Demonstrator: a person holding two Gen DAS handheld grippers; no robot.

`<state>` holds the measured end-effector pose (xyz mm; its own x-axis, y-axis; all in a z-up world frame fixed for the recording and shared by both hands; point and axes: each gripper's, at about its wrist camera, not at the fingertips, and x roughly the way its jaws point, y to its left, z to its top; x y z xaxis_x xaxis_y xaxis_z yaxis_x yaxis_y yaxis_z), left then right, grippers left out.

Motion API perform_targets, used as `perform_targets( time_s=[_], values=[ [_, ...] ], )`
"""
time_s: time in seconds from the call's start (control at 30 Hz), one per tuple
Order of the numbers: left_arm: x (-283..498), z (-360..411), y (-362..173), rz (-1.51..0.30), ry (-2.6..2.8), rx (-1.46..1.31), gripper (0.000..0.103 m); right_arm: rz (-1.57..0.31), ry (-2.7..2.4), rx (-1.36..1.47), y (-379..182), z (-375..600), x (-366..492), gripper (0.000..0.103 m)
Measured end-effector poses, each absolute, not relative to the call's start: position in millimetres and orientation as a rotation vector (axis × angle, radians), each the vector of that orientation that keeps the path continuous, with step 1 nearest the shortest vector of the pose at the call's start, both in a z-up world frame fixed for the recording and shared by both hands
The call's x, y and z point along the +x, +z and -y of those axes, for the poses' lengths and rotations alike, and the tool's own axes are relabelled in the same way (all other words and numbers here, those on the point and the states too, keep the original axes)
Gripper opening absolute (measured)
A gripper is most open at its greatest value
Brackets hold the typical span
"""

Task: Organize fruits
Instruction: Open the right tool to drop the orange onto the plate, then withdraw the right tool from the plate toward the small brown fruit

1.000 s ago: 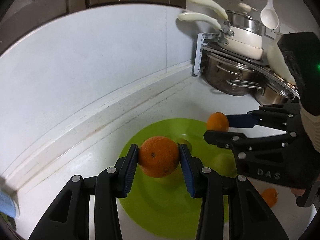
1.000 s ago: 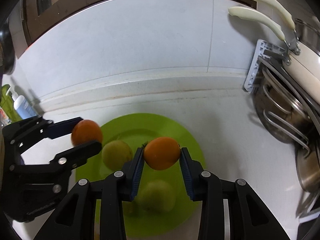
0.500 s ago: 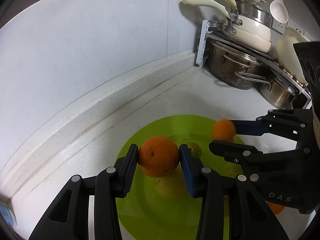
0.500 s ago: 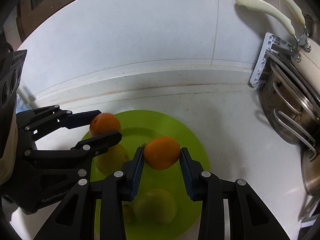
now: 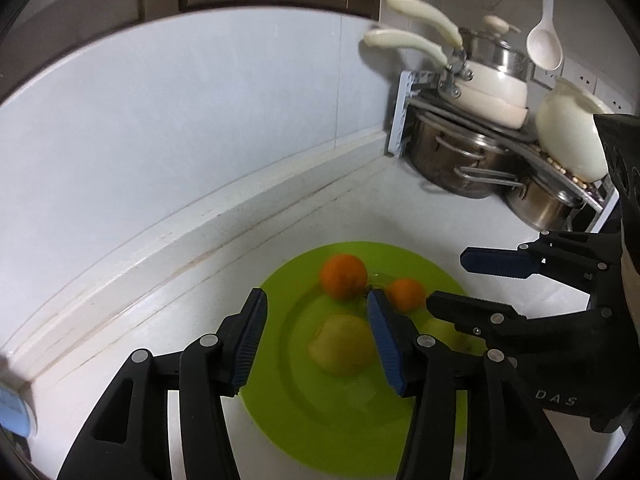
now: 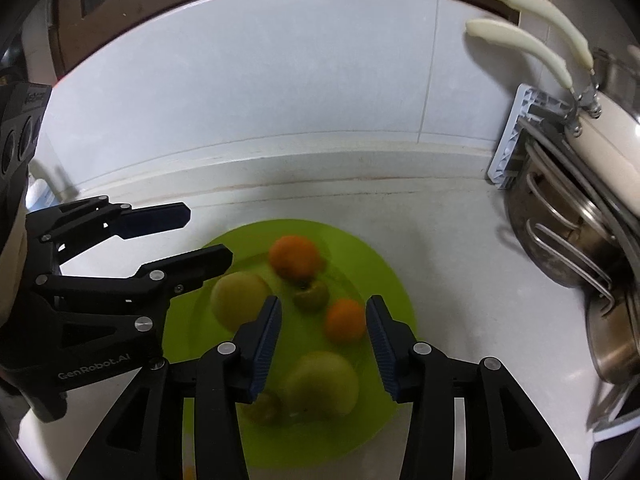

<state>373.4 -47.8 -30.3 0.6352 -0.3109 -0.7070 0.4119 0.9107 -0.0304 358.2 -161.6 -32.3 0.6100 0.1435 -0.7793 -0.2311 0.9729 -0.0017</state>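
A lime green plate point(image 5: 304, 432) point(image 6: 384, 280) lies on the white counter. On it are two oranges: a larger one point(image 5: 343, 276) point(image 6: 294, 256) toward the wall and a smaller one point(image 5: 406, 294) point(image 6: 345, 320). Two yellow-green fruits point(image 5: 342, 344) point(image 6: 239, 300) point(image 6: 322, 384) and two small dark green ones point(image 6: 311, 295) point(image 6: 264, 406) also lie on the plate. My left gripper point(image 5: 316, 332) point(image 6: 208, 236) is open and empty above the plate's left side. My right gripper point(image 6: 323, 336) point(image 5: 456, 280) is open and empty, just above the smaller orange.
A rack point(image 5: 404, 116) point(image 6: 516, 136) with steel pots point(image 5: 456, 160) point(image 6: 568, 232) and cream pans point(image 5: 492, 88) stands at the right against the wall. A raised ledge point(image 5: 200, 216) runs along the tiled backsplash. A blue-labelled bottle point(image 5: 12, 412) sits at the far left.
Both grippers opened and let go of their oranges, which now lie on the green plate. Both grippers drew back a little.
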Motion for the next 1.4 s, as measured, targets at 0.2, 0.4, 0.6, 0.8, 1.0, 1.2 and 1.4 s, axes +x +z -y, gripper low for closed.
perform_targets(
  time_s=[0.2, 0.4, 0.6, 0.8, 1.0, 1.2, 1.4],
  values=[
    [346, 39, -8, -0.729, -0.419, 0.126, 0.056, -0.834, 0.212, -0.102, -9, 161, 333, 0.045],
    [314, 22, 11, -0.689, -0.417, 0.125, 0.059, -0.786, 0.194, -0.094, 10, 158, 303, 0.045],
    [281, 9, 24, -0.650, -0.413, 0.136, 0.061, -0.754, 0.184, -0.083, 20, 144, 268, 0.045],
    [253, -5, 27, -0.640, -0.427, 0.135, 0.062, -0.738, 0.184, -0.077, 23, 128, 238, 0.045],
    [237, -17, 21, -0.651, -0.444, 0.156, 0.063, -0.736, 0.171, -0.062, 20, 113, 216, 0.045],
    [230, -25, 10, -0.660, -0.480, 0.193, 0.063, -0.768, 0.150, -0.041, 5, 104, 203, 0.045],
    [231, -27, -7, -0.679, -0.524, 0.224, 0.063, -0.822, 0.120, 0.000, -14, 102, 198, 0.045]
  ],
)
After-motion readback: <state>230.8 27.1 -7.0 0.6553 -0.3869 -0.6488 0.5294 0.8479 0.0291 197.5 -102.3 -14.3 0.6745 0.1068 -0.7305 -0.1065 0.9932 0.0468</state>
